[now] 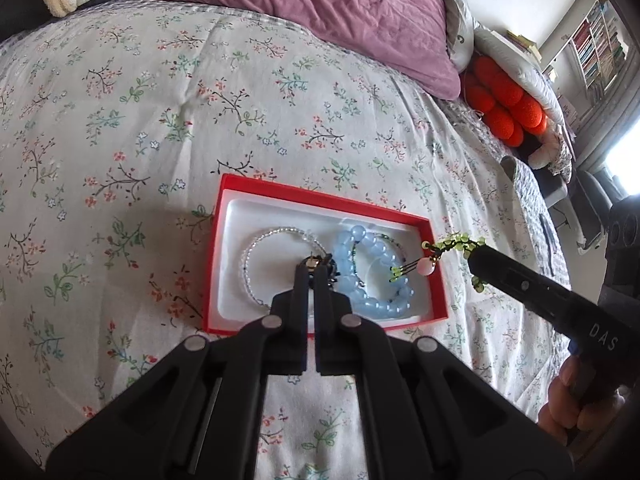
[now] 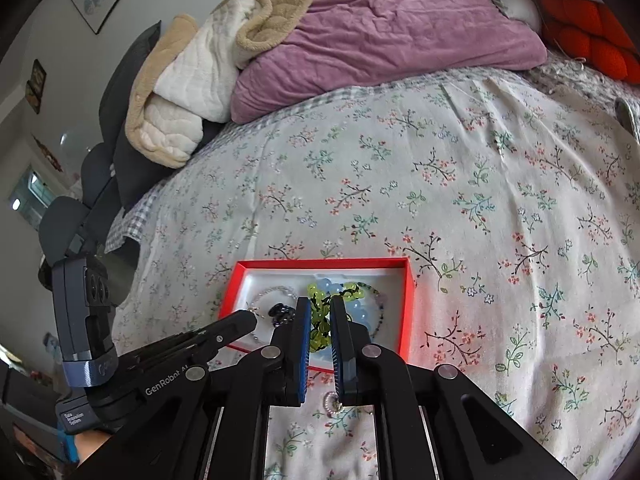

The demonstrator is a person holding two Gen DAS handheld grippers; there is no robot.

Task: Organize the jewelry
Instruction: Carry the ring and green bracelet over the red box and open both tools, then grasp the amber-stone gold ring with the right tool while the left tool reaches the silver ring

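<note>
A red jewelry box (image 1: 218, 256) with a white lining lies on the floral bedspread; it also shows in the right wrist view (image 2: 409, 300). In it lie a clear beaded bracelet (image 1: 256, 248) and a light blue bead bracelet (image 1: 376, 304). My left gripper (image 1: 311, 266) is shut on a small dark earring with a gold post, over the box. My right gripper (image 2: 320, 312) is shut on a green bead bracelet (image 2: 318, 322) with a pink charm (image 1: 425, 267), held above the box's right end. The right gripper shows in the left wrist view (image 1: 472, 258).
A purple pillow (image 1: 320, 12) lies at the head of the bed, with a beige blanket (image 2: 192, 80) beside it. An orange knotted cushion (image 1: 504, 100) sits at the bed's far right. A small pale ring-like item (image 2: 331, 402) lies on the bedspread near the box.
</note>
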